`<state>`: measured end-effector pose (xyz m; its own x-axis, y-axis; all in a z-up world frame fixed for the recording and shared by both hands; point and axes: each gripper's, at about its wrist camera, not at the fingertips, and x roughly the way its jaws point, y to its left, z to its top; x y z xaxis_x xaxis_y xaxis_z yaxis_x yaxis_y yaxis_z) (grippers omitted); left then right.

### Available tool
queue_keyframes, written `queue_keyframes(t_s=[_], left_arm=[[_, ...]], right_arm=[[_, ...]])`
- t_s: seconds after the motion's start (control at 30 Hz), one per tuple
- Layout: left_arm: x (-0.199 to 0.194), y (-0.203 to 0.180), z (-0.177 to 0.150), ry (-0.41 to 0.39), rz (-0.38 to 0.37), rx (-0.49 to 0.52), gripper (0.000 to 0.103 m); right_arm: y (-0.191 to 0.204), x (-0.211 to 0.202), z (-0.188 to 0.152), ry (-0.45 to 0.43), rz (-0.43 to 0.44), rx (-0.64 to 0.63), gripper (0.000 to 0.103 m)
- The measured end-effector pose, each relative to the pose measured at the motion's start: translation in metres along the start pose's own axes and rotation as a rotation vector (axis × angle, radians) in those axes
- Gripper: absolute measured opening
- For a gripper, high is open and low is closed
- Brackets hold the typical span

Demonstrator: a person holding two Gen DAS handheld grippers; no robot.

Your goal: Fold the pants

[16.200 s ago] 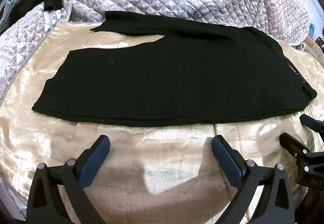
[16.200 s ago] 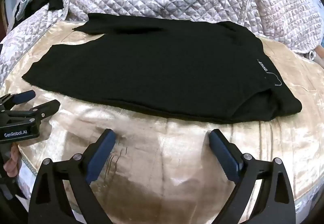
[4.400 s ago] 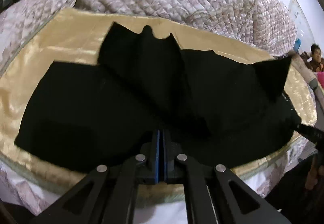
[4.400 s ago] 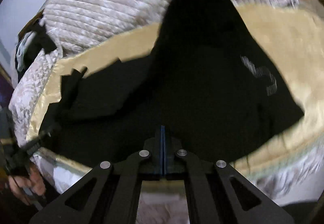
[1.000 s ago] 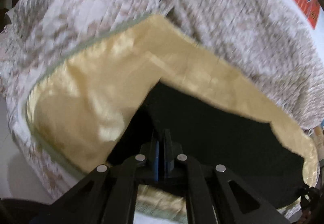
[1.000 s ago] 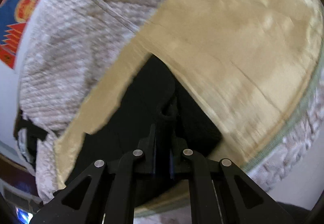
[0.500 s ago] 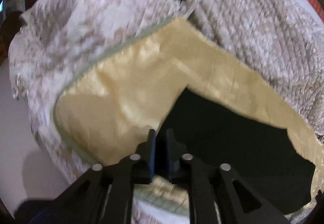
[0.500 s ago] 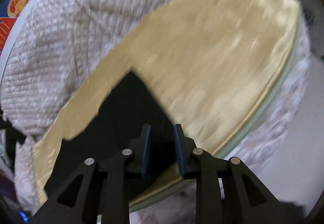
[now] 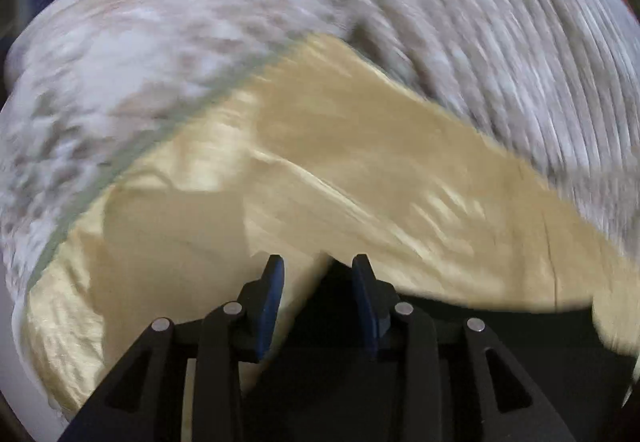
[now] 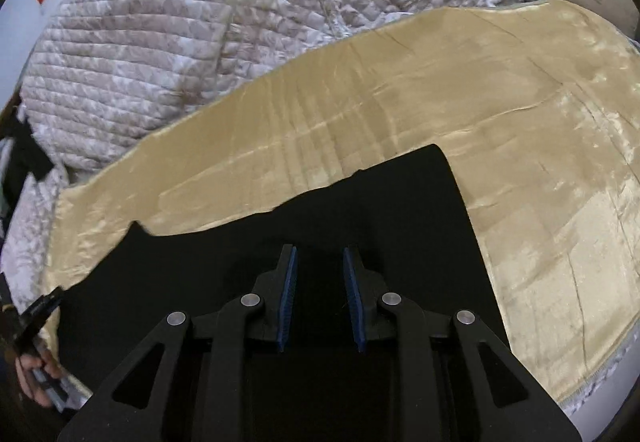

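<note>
The black pants [image 10: 400, 222] lie folded into a long flat band on the golden sheet [image 10: 400, 82]. My right gripper [image 10: 320, 250] hovers over their right end, open, its blue pads apart with only flat cloth beneath them. My left gripper [image 9: 318, 266] is above the pants' left corner [image 9: 440, 342]; its jaws are opening and the pads press on nothing. That view is blurred by motion. In the right wrist view the left gripper [image 10: 40, 306] shows at the far left edge, held by a hand [image 10: 34, 378].
A quilted grey-white blanket [image 10: 200, 22] is heaped along the far side of the sheet and also to the left [image 9: 100, 102]. The sheet's front edge [image 10: 580, 394] drops off near me. Bare golden sheet [image 9: 360, 162] stretches beyond the pants.
A second ago both grippers were shut on the pants' edge. Both have since opened, let go of the cloth and drawn back; the right wrist has rolled level.
</note>
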<state>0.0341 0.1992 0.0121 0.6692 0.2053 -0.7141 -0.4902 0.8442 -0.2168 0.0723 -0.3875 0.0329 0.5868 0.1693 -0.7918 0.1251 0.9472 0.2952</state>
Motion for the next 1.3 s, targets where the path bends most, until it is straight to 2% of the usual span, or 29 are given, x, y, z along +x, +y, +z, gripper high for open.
queue_keyframes(t_s=[0.07, 0.13, 0.2, 0.27, 0.33, 0.43, 0.5, 0.57, 0.67, 0.77, 0.9, 1.0, 1.07, 1.13, 1.27, 1.3], left_arm=[[-0.013, 0.013, 0.003, -0.052, -0.032, -0.056, 0.038], [-0.024, 0.014, -0.001, -0.064, -0.121, -0.053, 0.038], [-0.024, -0.001, -0.01, -0.025, -0.232, 0.011, 0.038], [-0.009, -0.023, -0.021, 0.087, -0.321, 0.077, 0.038], [0.009, -0.036, -0.031, 0.166, -0.247, 0.134, 0.037], [0.007, -0.041, -0.025, 0.103, -0.198, 0.151, 0.036], [0.003, -0.039, -0.019, 0.04, -0.09, 0.164, 0.036], [0.005, -0.032, -0.016, 0.037, -0.017, 0.13, 0.037], [-0.003, -0.025, -0.015, 0.04, -0.085, 0.081, 0.037], [-0.02, -0.033, -0.018, -0.006, -0.127, 0.122, 0.041], [-0.043, -0.037, -0.029, -0.036, -0.21, 0.175, 0.041], [-0.056, -0.051, -0.042, -0.066, -0.251, 0.228, 0.041], [-0.06, -0.058, -0.053, -0.064, -0.279, 0.266, 0.041], [-0.063, -0.062, -0.067, -0.048, -0.289, 0.305, 0.041], [-0.056, -0.059, -0.094, 0.026, -0.24, 0.348, 0.041], [-0.054, -0.056, -0.098, 0.041, -0.22, 0.35, 0.041]], right_arm=[[-0.006, 0.001, -0.002, 0.0, 0.009, 0.026, 0.024], [-0.007, 0.0, -0.002, -0.008, 0.019, 0.041, 0.024], [-0.004, -0.003, 0.001, -0.028, 0.016, 0.03, 0.024], [0.0, -0.003, 0.0, -0.033, 0.015, 0.018, 0.024], [0.003, 0.001, -0.001, -0.016, 0.029, 0.017, 0.024], [0.003, 0.005, -0.002, -0.01, 0.02, 0.01, 0.024], [0.0, 0.004, 0.0, -0.025, -0.004, 0.013, 0.024], [-0.006, 0.001, 0.002, -0.047, -0.028, 0.033, 0.024], [-0.012, -0.003, 0.003, -0.058, -0.023, 0.057, 0.024], [-0.01, -0.024, 0.001, -0.146, -0.065, 0.024, 0.024], [-0.015, -0.031, -0.007, -0.141, -0.08, 0.014, 0.024], [-0.006, -0.041, -0.019, -0.164, -0.049, -0.032, 0.024], [0.013, -0.045, -0.038, -0.177, -0.022, -0.119, 0.024], [0.028, -0.041, -0.055, -0.149, 0.014, -0.173, 0.024], [0.06, -0.025, -0.084, -0.055, 0.057, -0.282, 0.024], [0.065, -0.023, -0.088, -0.049, 0.055, -0.308, 0.028]])
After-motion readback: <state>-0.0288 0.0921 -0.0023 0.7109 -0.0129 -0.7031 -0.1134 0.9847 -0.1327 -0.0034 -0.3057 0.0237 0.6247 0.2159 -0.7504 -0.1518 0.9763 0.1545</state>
